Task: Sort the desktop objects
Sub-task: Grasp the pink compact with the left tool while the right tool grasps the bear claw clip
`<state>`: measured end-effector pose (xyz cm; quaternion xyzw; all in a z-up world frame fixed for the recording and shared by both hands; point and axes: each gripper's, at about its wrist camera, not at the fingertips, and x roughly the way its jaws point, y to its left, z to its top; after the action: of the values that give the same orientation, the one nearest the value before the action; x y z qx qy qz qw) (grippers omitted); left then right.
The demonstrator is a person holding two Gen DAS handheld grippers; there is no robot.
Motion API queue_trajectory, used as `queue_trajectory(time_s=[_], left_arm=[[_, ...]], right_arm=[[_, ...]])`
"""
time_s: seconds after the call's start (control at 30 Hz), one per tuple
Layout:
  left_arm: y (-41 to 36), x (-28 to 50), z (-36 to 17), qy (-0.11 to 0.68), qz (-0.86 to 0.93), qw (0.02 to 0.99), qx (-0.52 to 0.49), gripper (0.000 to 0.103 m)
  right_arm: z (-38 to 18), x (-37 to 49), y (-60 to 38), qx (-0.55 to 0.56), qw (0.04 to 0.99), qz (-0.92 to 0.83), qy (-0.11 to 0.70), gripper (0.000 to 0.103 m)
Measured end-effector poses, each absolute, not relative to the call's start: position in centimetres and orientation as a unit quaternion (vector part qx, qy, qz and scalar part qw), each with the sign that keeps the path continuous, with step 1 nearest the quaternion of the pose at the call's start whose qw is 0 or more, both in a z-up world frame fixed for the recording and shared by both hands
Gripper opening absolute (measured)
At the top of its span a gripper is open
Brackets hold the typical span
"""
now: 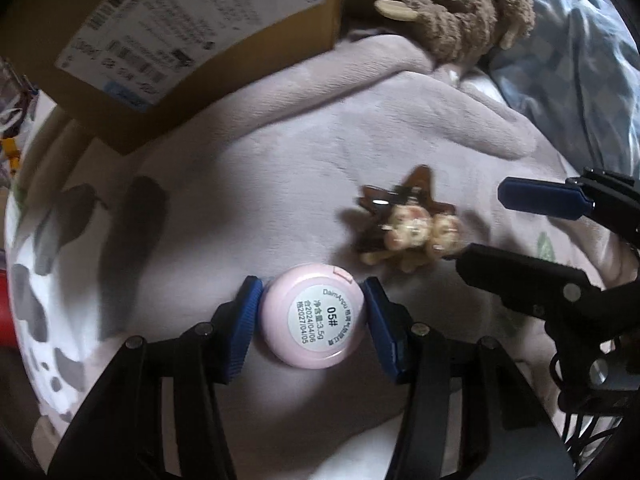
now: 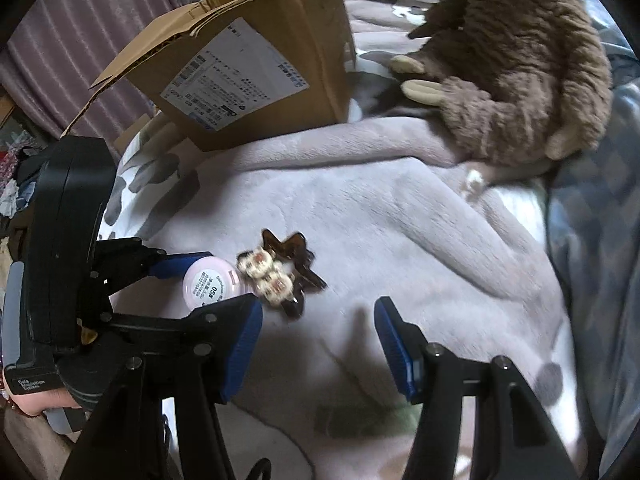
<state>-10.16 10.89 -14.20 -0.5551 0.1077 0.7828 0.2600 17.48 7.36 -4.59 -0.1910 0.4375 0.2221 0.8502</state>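
Observation:
A round pink compact (image 1: 316,316) with a white printed label lies on the pale fleece blanket (image 1: 260,184). My left gripper (image 1: 310,306) is shut on it, one blue pad pressed to each side. Just beyond it lies a brown star-shaped hair clip (image 1: 408,224) with small plush figures on it. In the right wrist view the compact (image 2: 208,286) touches the clip (image 2: 280,276). My right gripper (image 2: 316,320) stands open just short of the clip, with nothing between its fingers. From the left wrist view the right gripper (image 1: 500,232) comes in from the right beside the clip.
An open cardboard box (image 2: 256,68) with a shipping label stands at the back left. A brown plush toy (image 2: 512,80) sits at the back right. A blue checked quilt (image 1: 580,60) lies along the right. A hand (image 2: 36,404) holds the left gripper's body.

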Motion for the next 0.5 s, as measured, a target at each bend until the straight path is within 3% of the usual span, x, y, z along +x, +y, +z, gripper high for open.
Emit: queue_trajectory(time_s=[0.37,0.43,0.5], left_arm=[[6.3,-11.6,-14.4,0.113,0.794,0.215,-0.558,0.05],[5.4,-11.7,-14.7,0.11,0.794,0.208,-0.561,0.05],[4.4,-11.9,-14.9,0.1,0.792,0.203,-0.567,0.05]], right_arm=[[-7.3,19.5,10.8,-0.219,0.828,0.234,0.46,0.059],[-7.7,19.6,11.0,-0.222,0.826,0.234,0.462,0.054],[-7.9,19.7,10.9,-0.215,0.826,0.233,0.466,0.039]])
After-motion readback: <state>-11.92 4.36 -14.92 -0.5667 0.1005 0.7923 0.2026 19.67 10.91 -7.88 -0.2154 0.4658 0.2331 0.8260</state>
